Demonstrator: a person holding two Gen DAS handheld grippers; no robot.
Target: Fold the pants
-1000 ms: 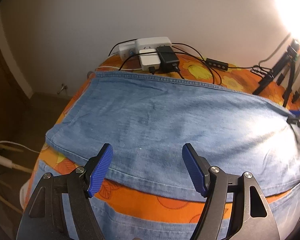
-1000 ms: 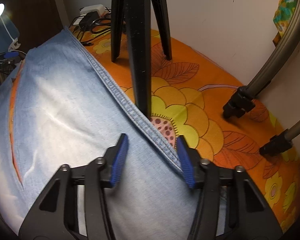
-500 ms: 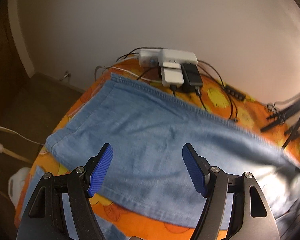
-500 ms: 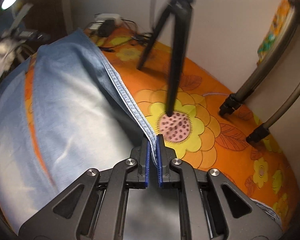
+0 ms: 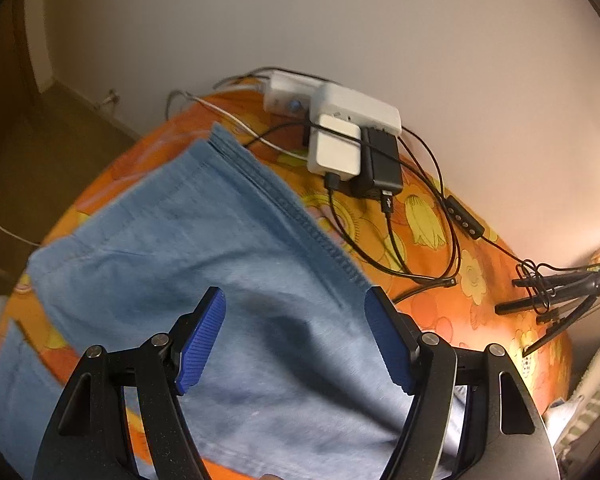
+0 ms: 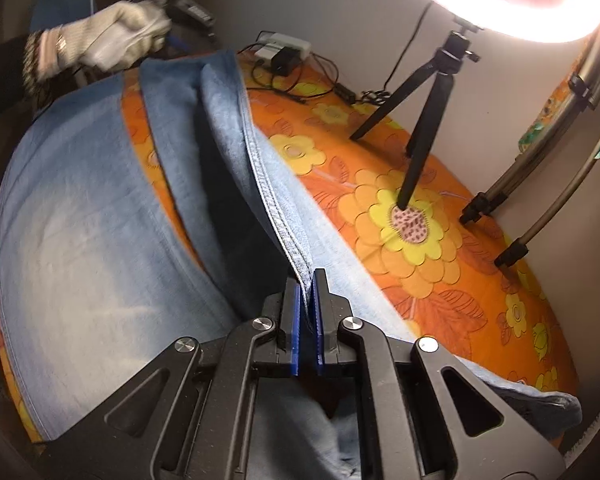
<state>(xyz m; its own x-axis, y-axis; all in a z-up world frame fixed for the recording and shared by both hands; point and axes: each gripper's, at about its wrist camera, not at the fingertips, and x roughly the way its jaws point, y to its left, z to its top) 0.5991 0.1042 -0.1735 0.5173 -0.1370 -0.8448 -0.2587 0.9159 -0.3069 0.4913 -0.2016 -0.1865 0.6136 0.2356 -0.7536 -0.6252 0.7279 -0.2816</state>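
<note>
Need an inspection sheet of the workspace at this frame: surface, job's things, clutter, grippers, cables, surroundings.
Surface: orange flowered cloth, mostly covered.
Job's things: blue jeans spread out, the far leg's seam edge lifted.
Clutter: black tripod standing on the cloth; chargers and power strip by the wall.
Grippers: right hand-held gripper shut on the seam edge; left hand-held gripper open above the jeans, held in a gloved hand.
Cables: black leads loose on the cloth beside the jeans.
Surroundings: ring light, pale wall.
</note>
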